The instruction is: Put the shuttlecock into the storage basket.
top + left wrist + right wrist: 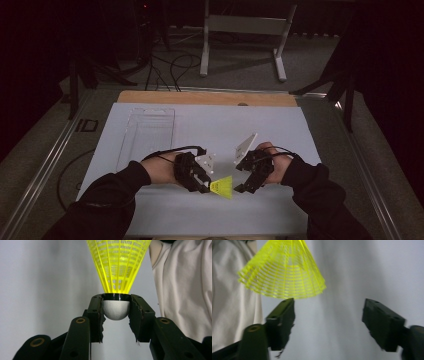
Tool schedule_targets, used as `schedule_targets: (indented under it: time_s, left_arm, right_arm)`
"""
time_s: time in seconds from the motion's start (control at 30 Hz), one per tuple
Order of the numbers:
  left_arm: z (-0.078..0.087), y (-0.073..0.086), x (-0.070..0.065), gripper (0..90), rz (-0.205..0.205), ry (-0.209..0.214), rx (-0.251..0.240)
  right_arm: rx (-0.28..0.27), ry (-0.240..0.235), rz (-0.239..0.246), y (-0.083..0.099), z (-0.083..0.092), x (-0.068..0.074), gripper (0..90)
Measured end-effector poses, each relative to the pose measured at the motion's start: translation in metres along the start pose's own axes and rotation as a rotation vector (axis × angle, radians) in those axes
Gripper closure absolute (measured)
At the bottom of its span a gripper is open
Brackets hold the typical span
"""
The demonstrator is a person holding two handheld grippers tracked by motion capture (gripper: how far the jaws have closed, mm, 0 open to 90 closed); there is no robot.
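Observation:
A yellow plastic shuttlecock (223,186) with a white rounded cork is held near the front middle of the white sheet. My left gripper (206,187) is shut on its cork (116,310), and the yellow skirt (118,262) fans away from the jaws. My right gripper (242,188) stands open just right of the skirt's wide end (283,272). In the right gripper view the skirt lies above and beyond my left-hand finger (280,320), outside the gap, and nothing sits between the fingers.
A white sheet (210,125) covers the table, with a clear plastic tray (146,134) lying at its back left. A wooden edge (205,97) runs along the far side. Metal rails flank the table, and a white stand (245,30) is on the floor beyond.

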State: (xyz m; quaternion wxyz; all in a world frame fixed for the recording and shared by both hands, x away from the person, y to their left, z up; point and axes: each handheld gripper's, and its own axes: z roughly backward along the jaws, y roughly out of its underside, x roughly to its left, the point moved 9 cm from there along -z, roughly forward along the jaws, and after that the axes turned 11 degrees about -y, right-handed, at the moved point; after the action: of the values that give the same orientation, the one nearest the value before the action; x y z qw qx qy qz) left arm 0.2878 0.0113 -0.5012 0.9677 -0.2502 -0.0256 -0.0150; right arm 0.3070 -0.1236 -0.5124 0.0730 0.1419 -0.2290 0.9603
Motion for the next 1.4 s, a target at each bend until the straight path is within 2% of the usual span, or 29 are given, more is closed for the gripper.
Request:
schedule_targets:
  time_s: [0.03,0.13,0.3,0.47,0.5,0.57,0.6,0.8,0.93,1.17,1.4]
  left_arm:
    - [0.003,0.001,0.001,65.4,0.016,-0.004,0.0]
    - [0.007,0.002,0.002,65.3,0.028,-0.004,0.005]
    - [0.015,0.005,0.007,65.3,0.059,-0.007,0.005]
    - [0.023,0.009,0.009,65.3,0.07,0.005,0.009]
    - [0.025,0.01,0.012,65.3,0.082,-0.007,0.01]
    - [0.029,0.013,0.015,65.3,0.098,-0.01,0.014]
    - [0.031,0.014,0.015,65.3,0.119,-0.002,0.008]
    - [0.043,0.025,0.024,65.3,0.158,-0.011,0.017]
    - [0.053,0.034,0.029,65.4,0.178,-0.029,0.005]
    - [0.071,0.051,0.039,65.3,0.228,-0.062,0.018]
    - [0.087,0.07,0.05,65.4,0.279,-0.104,0.016]
  right_arm:
    - [-0.015,0.012,-0.012,0.002,0.002,-0.001,20.4]
    - [-0.021,0.028,-0.018,0.005,0.004,-0.003,18.8]
    - [-0.073,0.061,-0.039,0.011,0.005,-0.008,15.7]
    - [-0.118,0.083,-0.059,0.015,0.01,-0.012,13.6]
    - [-0.129,0.083,-0.066,0.015,0.011,-0.013,13.2]
    - [-0.175,0.094,-0.084,0.017,0.014,-0.015,11.7]
    - [-0.19,0.101,-0.091,0.018,0.014,-0.016,11.2]
    - [-0.265,0.113,-0.098,0.025,0.015,-0.016,10.7]
    - [-0.291,0.128,-0.094,0.031,0.016,-0.015,10.6]
    - [-0.34,0.143,-0.099,0.039,0.02,-0.011,9.9]
    - [-0.378,0.17,-0.075,0.048,0.02,-0.007,9.9]
